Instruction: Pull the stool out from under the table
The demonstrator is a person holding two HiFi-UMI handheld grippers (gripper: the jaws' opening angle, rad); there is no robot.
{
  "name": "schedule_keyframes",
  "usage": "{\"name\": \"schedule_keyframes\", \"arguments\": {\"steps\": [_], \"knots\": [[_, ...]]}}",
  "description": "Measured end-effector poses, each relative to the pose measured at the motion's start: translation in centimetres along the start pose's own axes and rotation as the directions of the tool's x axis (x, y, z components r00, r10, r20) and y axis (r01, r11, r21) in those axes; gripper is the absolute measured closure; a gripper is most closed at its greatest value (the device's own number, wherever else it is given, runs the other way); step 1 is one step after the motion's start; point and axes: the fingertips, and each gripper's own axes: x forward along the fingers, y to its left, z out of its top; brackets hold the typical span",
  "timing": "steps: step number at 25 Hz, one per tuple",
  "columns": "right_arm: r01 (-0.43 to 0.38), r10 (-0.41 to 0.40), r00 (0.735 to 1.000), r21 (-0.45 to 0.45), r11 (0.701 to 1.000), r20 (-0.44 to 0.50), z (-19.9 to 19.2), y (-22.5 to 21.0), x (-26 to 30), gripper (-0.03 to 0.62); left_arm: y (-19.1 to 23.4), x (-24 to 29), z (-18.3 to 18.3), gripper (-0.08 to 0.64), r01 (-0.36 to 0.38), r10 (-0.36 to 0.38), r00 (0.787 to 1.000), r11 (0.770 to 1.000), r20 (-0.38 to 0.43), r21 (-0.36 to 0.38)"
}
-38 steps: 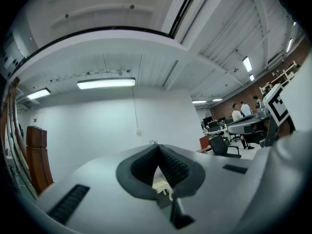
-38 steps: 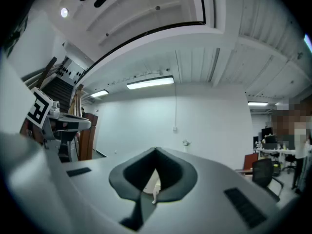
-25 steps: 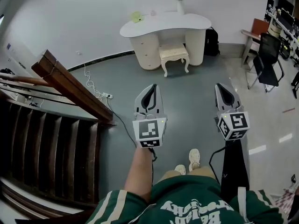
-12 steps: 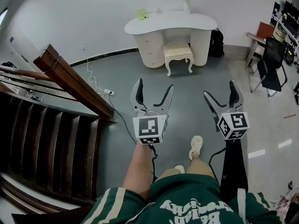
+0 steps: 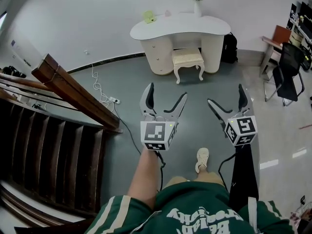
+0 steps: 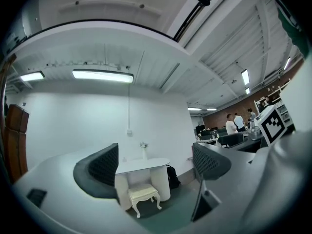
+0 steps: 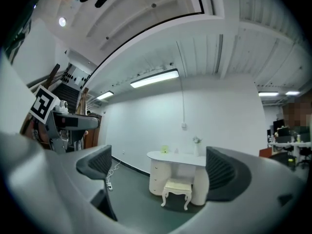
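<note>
A cream stool with curved legs stands half tucked under a white kidney-shaped table against the far wall. Both grippers hang in mid-air well short of it, over the grey floor. My left gripper has its jaws opening wide, with nothing between them. My right gripper is likewise opening and empty. In the left gripper view the stool and table show far off between the fingers. The right gripper view frames the stool under the table at a distance.
A wooden staircase with a banister fills the left side. A power strip with a white cable lies on the floor. A black bag leans beside the table, and office chairs stand at the right. A vase sits on the tabletop.
Both grippers went from shut to wide open. The person has stepped forward a little, one foot now ahead.
</note>
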Motion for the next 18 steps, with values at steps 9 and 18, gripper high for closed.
{"name": "schedule_keyframes", "arguments": {"steps": [9, 18], "knots": [[-0.026, 0.026, 1.000, 0.003, 1.000, -0.002, -0.9, -5.0, 7.9, -0.006, 1.8, 8.5, -1.6, 0.104, -0.014, 0.014, 1.000, 1.000, -0.001, -0.016], [-0.055, 0.054, 0.998, -0.046, 0.997, -0.036, -1.8, -10.7, 14.9, -0.006, 3.0, 17.4, -2.9, 0.104, -0.021, 0.021, 1.000, 1.000, -0.002, -0.013]]}}
